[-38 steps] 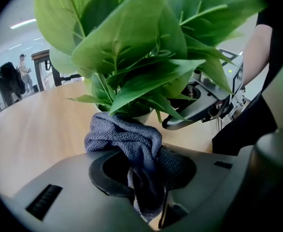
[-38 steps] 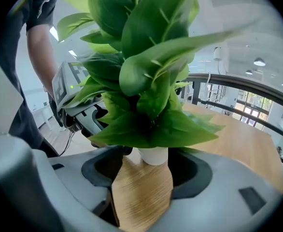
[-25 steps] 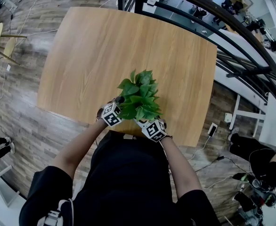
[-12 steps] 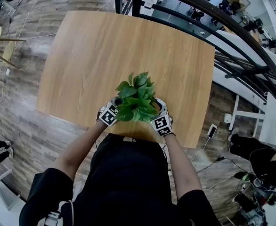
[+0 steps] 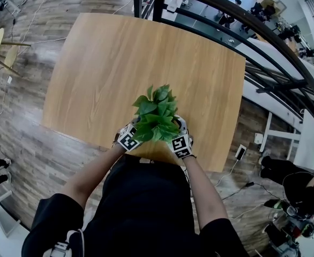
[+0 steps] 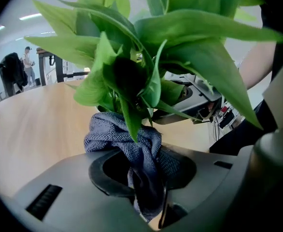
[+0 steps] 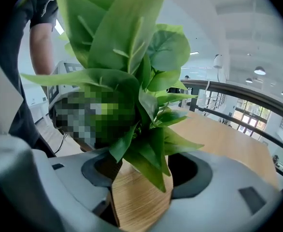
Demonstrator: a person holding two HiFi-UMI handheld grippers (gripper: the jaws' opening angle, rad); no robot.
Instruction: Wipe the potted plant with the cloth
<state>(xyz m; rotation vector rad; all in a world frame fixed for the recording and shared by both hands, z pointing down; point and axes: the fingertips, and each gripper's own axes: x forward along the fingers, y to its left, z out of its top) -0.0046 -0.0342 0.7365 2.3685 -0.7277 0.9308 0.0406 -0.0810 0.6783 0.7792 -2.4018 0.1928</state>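
Head view has you at the near edge of the tabletop [image 5: 119,63], both hands tucked under the plant [image 5: 156,111]. Your left gripper [image 5: 136,126] has its fingers clamped on a bunched blue-grey cloth [image 6: 132,141], coarse weave, soft folds. The leaves [image 6: 204,28] rise straight ahead and above it, one drooping onto the fabric. They're broad, smooth, glossy, and the plant stands upright. Your right gripper [image 5: 176,127] has fingers closed narrow on the wood-grained pot [image 7: 139,197], steadying it. Left hand's your wiper, so I'd stroke upward along a leaf.
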